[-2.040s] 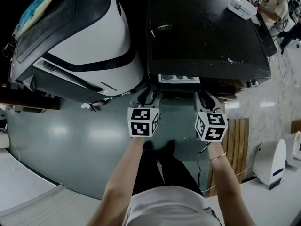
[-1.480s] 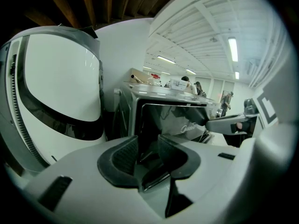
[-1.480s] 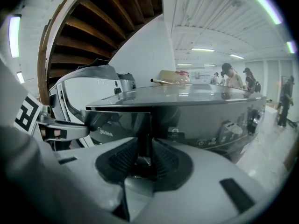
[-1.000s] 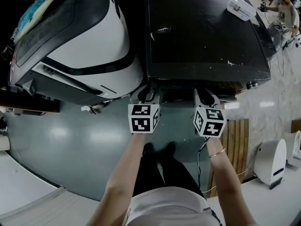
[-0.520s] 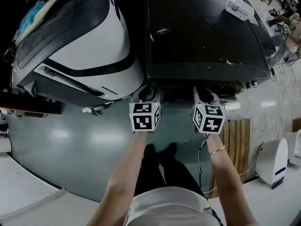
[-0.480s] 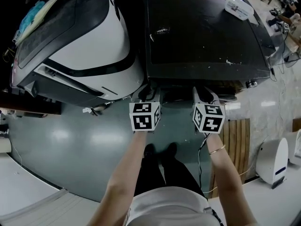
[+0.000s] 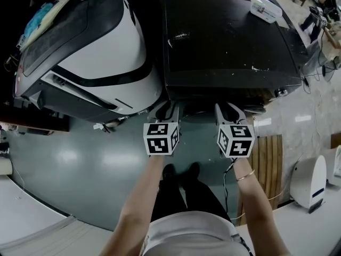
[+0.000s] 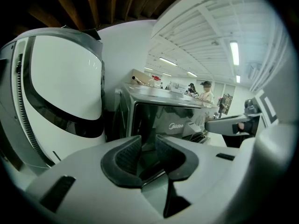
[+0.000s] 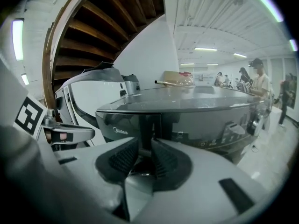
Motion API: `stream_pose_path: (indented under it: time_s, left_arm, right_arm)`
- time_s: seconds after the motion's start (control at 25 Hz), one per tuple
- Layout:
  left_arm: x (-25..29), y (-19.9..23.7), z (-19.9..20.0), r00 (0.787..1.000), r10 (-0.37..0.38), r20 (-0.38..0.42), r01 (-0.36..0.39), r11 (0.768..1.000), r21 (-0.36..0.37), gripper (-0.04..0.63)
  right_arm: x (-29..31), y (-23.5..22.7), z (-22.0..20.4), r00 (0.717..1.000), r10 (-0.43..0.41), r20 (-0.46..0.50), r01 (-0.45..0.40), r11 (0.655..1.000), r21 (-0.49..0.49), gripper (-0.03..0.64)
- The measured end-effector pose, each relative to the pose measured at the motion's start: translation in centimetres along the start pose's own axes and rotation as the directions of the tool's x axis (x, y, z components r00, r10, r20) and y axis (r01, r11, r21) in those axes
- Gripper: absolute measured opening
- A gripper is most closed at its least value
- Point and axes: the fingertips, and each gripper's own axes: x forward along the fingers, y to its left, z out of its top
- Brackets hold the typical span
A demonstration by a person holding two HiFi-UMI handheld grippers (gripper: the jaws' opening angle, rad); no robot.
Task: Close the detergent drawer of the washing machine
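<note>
Nearest, the left claw (image 8: 148, 148) stands narrow, its jaws having just closed further on nothing; the right claw (image 9: 144, 155) is narrow and empty too. At 11 o'clock beyond it the detergent drawer (image 9: 124, 127) looks flush in the washing machine (image 7: 229, 41), so closing seems done; next, back both claws away. The head view hides the drawer front under the machine's top.

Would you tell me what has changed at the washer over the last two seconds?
The drawer, which stuck out of the washer's front two seconds ago, is now pushed in. The left tongs have just been closing, with nothing between them. The right tongs are open and empty. Both remain close before the washer, and the white machine beside it has not moved.
</note>
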Motion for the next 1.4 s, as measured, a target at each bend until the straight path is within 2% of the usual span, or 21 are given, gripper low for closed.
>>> stream_pose_path:
  time_s: [0.2,0.52,0.8,1.2,1.4]
  left_arm:
    - [-2.3,-0.6,-0.2,1.000,-0.005,0.019,0.005,1.000,0.026,0.068]
    - [-6.0,-1.0,-0.5,0.998,0.000,0.063,-0.001,1.000,0.015,0.038]
    - [-8.8,-1.9,-1.0,0.995,-0.013,0.095,0.012,1.000,0.014,0.019]
    - [-13.0,-2.1,-0.7,0.990,-0.011,0.140,0.004,0.999,0.052,-0.005]
    - [-14.3,-2.2,-1.1,0.989,-0.013,0.145,0.004,0.998,0.062,-0.005]
  right_arm:
    - [-2.5,1.1,0.1,0.999,0.032,0.035,-0.033,0.999,0.012,0.089]
    - [-6.2,2.0,-0.6,0.997,0.042,0.066,-0.046,0.998,0.053,0.065]
    - [-8.8,3.1,-1.6,0.995,0.060,0.073,-0.063,0.997,0.040,0.061]
    - [-12.8,4.6,-1.2,0.989,0.069,0.128,-0.073,0.997,0.026,0.051]
    - [-14.3,4.9,-1.2,0.986,0.064,0.154,-0.070,0.997,0.034,0.013]
